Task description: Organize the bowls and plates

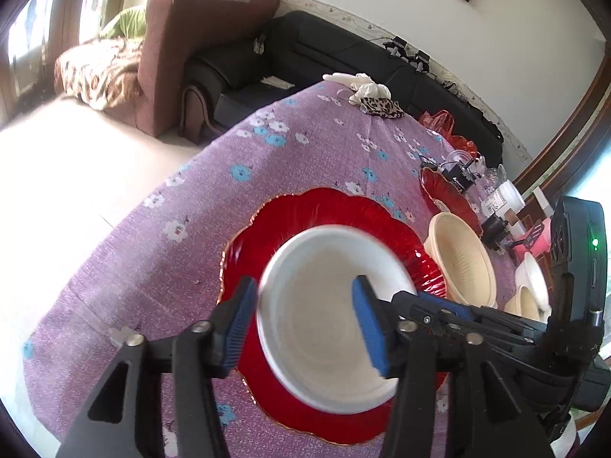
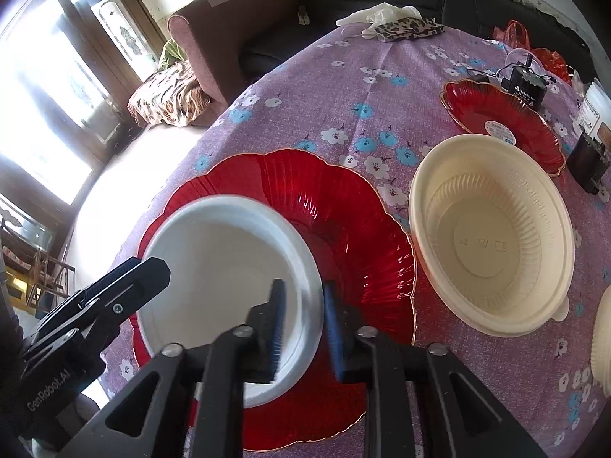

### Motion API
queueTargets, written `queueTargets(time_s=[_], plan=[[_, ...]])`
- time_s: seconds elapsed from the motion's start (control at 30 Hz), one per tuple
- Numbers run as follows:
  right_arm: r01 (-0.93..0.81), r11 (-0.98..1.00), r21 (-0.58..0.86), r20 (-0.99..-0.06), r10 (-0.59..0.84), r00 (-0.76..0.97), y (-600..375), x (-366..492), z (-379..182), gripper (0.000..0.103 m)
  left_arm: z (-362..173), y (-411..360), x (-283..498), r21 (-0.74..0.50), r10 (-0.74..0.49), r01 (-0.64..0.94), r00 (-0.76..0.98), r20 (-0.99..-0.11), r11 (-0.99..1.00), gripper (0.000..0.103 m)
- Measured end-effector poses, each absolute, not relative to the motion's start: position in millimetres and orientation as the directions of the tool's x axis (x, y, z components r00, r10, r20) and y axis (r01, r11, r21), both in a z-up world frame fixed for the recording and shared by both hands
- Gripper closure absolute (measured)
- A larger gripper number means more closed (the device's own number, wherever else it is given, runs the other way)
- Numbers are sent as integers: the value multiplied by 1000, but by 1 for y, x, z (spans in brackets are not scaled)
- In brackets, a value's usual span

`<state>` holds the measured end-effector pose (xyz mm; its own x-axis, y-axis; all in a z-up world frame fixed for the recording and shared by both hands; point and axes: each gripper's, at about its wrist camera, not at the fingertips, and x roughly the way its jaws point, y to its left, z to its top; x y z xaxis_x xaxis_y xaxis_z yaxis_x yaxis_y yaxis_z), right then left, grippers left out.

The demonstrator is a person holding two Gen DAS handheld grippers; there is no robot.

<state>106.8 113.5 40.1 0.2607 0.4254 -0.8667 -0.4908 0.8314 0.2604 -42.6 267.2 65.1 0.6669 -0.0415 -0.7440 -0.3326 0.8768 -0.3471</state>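
A white bowl (image 1: 328,316) (image 2: 229,278) sits over a large red scalloped glass plate (image 1: 294,213) (image 2: 343,221) on the purple flowered tablecloth. My right gripper (image 2: 301,324) is shut on the bowl's right rim, one blue pad inside, one outside. My left gripper (image 1: 301,320) is open, its blue pads straddling the bowl's left rim without squeezing it. A larger cream ribbed bowl (image 1: 462,263) (image 2: 492,236) stands to the right of the plate. A smaller red glass plate (image 1: 443,191) (image 2: 504,122) lies behind it. More cream bowls (image 1: 530,290) (image 2: 603,343) sit at the far right.
A black charger box with cables (image 2: 525,86), a white jar (image 2: 595,108) and red plastic bags (image 1: 439,120) crowd the table's back right. White gloves and a leopard cloth (image 1: 370,95) lie at the far edge. Sofas (image 1: 305,49) stand beyond the table.
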Motion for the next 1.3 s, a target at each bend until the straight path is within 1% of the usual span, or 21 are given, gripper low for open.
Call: queueTargets(time_s=[0.03,0.2,0.3,0.4,0.53,0.6,0.67,1.03,1.17,1.3], plan=[[-492,832,258,-864,427,269,113,106,41,58,68,265,-45,-334,-25,-333,673,-739,882,46],[-495,826,269,-830,460,316,103,99,58,57,83,258,-55,-290,26,-331,699,-715,898,34],[-492,824,280,-806,481,346,93,93,71,56,92,252,-62,-256,66,-336,711,-700,906,30],[-475,828,298,-785,495,371,76,88,79,52,100,243,-68,-214,102,-331,724,-682,919,29],[-450,835,316,-773,502,388,55,83,83,52,110,228,-75,-156,141,-317,738,-659,935,27],[-434,841,322,-769,500,399,43,81,83,52,114,222,-77,-139,149,-309,745,-650,941,24],[-419,846,331,-767,500,402,33,81,82,52,117,218,-77,-130,151,-302,749,-645,944,23],[-367,859,356,-757,495,426,-8,83,79,51,117,204,-78,-105,151,-286,742,-653,953,23],[-331,870,365,-752,486,446,-30,89,80,51,118,205,-74,-134,105,-259,733,-672,957,22],[-267,889,373,-745,458,485,-62,102,83,51,129,212,-66,-171,57,-230,736,-675,958,22]])
